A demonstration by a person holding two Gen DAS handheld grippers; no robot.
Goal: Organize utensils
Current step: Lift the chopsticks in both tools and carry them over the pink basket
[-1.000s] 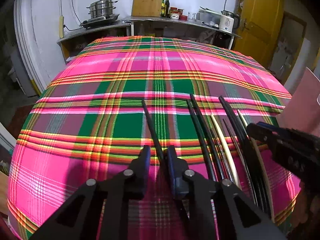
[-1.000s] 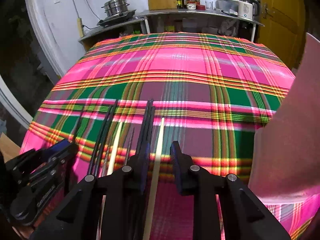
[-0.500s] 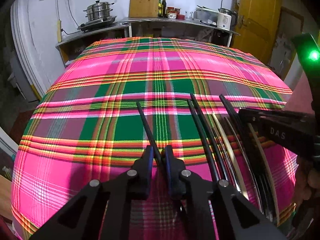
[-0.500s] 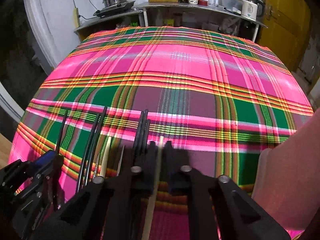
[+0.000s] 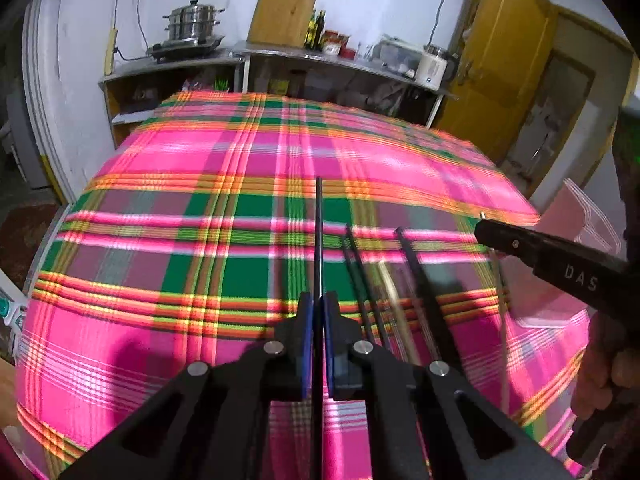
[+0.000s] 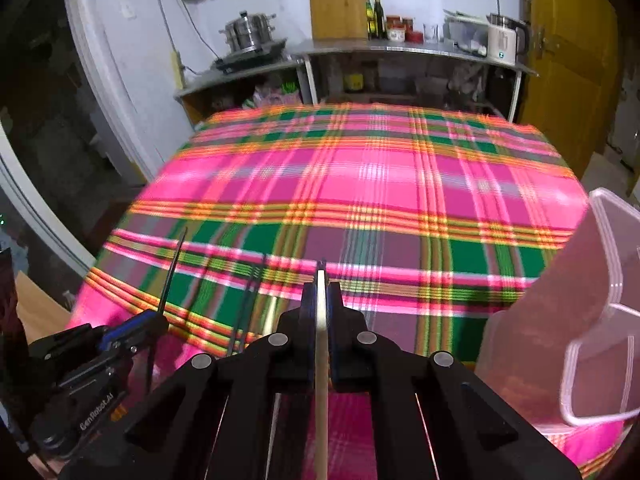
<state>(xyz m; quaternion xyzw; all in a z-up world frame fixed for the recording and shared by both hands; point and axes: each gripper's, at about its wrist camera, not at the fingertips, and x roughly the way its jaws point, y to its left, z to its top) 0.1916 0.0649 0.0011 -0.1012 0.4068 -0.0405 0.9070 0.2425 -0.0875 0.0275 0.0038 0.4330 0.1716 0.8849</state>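
Clear plastic container [image 6: 600, 320] sits at the right edge of the plaid tablecloth [image 6: 360, 184], near side; its walls are see-through, lobed rim, and I can't make out anything inside it from either wrist view. In the left wrist view only a sliver of it [image 5: 588, 220] shows, far right, behind my right gripper [image 5: 486, 228]. My left gripper [image 5: 316, 312] has its jaws pinched nearly together on a single black chopstick [image 5: 319, 240]; the stick runs straight out from between the blue pads [image 5: 306, 320] toward the far side, tip raised above the cloth. From the right wrist view the same gripper [image 6: 156, 320] sits low left with that black chopstick [image 6: 173, 272] angling up and away. My right gripper [image 6: 320, 292] is likewise clamped tight, jaws narrow, on a pale wooden chopstick [image 6: 321, 344] that passes back between the fingers toward the camera, its tip just past the pads. Remaining chopsticks [image 5: 404, 280] lie on the cloth to the right of my left gripper, near side: several black ones and a pale one, roughly parallel, pointing far; motion blur stops me counting them. In the right wrist view those loose sticks [image 6: 248, 304] lie between the two grippers. Frames are blurred throughout.
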